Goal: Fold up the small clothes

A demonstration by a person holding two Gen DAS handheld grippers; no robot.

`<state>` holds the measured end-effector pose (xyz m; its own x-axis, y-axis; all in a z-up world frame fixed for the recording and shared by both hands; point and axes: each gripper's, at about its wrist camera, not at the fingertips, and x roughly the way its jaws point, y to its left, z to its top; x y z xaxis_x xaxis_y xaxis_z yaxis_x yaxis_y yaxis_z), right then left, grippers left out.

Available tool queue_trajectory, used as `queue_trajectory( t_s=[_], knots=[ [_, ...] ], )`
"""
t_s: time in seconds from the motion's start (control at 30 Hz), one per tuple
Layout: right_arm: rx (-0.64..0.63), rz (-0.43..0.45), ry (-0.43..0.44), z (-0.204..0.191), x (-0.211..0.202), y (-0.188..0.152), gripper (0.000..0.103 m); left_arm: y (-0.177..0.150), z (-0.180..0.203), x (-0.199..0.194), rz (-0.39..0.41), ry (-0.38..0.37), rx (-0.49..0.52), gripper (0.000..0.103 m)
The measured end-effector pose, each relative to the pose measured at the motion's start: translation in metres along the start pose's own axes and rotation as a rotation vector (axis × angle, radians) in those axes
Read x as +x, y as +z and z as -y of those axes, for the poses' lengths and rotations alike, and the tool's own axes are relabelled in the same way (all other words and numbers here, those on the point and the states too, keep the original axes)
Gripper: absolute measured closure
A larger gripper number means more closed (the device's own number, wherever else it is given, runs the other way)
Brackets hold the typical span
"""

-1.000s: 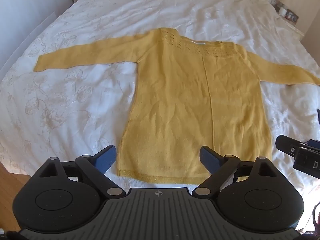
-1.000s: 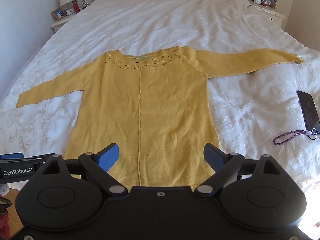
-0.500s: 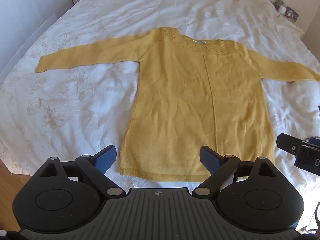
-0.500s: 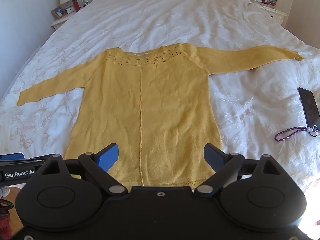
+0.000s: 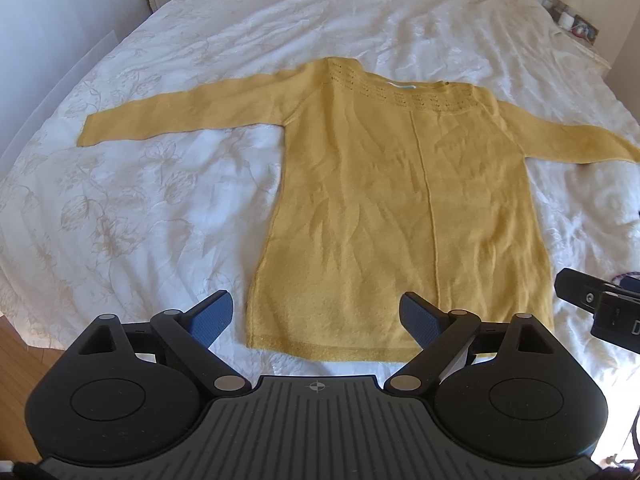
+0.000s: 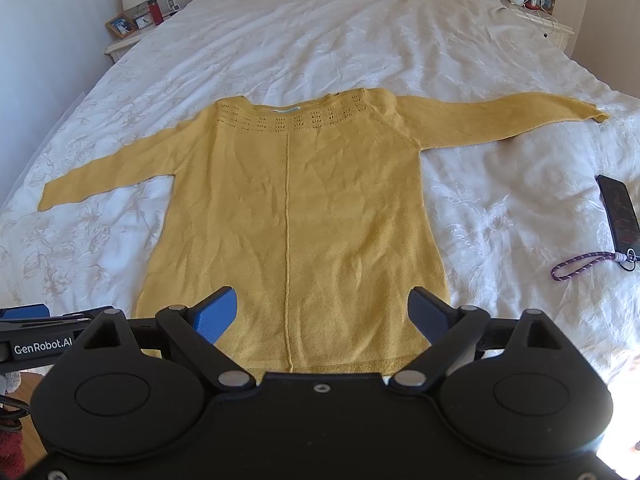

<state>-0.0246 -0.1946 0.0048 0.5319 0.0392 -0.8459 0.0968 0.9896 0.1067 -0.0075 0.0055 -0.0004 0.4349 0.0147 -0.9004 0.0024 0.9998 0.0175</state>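
A yellow knit sweater (image 5: 400, 208) lies flat on the white bed, face up, both sleeves spread out sideways, hem toward me; it also shows in the right wrist view (image 6: 292, 216). My left gripper (image 5: 316, 316) is open and empty, held above the sweater's hem near its lower left corner. My right gripper (image 6: 324, 312) is open and empty above the hem. The right gripper's side shows at the right edge of the left wrist view (image 5: 600, 312).
The white embroidered bedspread (image 6: 340, 32) covers the whole bed. A dark phone (image 6: 618, 212) with a purple strap (image 6: 580, 266) lies on the bed at the right. Nightstands with lamps and photo frames (image 6: 128, 20) stand beside the headboard. Wood floor (image 5: 16, 364) shows at the bed's foot.
Both grippers have drawn back and tilted a little, so the sweater sits higher in both views. Both stay open. The sweater has not moved.
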Motion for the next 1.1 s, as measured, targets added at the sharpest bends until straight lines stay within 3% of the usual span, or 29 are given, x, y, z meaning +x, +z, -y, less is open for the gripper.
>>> queue_trajectory(
  t_s=[0.73,1.1],
  knots=[
    [-0.008,0.006,-0.002,-0.009,-0.005,0.005,0.01,0.001,-0.001,0.001,-0.001,0.004,0.016,0.012],
    [-0.007,-0.011,0.024,-0.005,0.011,0.014,0.009,0.012,0.005,0.015,-0.013,0.024,0.016,0.012]
  ],
)
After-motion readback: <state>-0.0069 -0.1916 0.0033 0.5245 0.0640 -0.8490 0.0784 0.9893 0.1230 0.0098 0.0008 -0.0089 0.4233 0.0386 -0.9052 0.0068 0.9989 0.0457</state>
